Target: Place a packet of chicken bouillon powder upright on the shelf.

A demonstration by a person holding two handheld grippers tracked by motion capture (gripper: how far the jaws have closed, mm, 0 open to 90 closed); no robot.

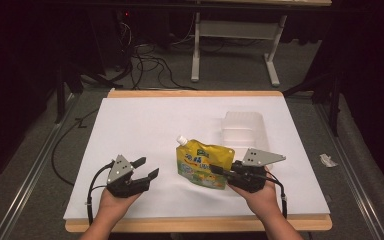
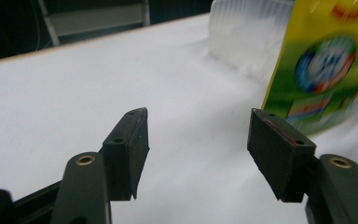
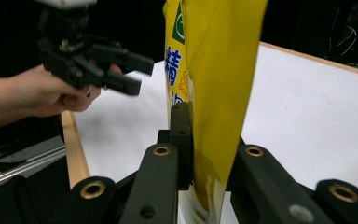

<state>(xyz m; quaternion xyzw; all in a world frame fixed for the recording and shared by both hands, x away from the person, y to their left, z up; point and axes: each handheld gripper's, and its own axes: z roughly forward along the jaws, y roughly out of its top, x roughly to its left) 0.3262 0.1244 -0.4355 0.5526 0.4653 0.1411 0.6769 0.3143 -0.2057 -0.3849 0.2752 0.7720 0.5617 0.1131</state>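
Wooden table point(image 1: 195, 93) w/ a white sheet point(image 1: 145, 125) over nearly all its top. Clear plastic tub point(image 1: 243, 128) sits on the sheet, toward the far right. Yellow-green spouted pouch point(image 1: 203, 162) lies just near-left of the tub.

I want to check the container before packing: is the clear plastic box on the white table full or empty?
Empty. The clear plastic box shows nothing inside in the high view.

Left gripper point(image 1: 147, 167) at lower left of the high view, jaws spread wide with nothing between them, held by the left hand point(image 1: 111, 200) from the bottom edge. Right gripper point(image 1: 215, 170) at lower centre-right, jaws clamped tight, pointing left, right hand point(image 1: 260, 195) behind it.
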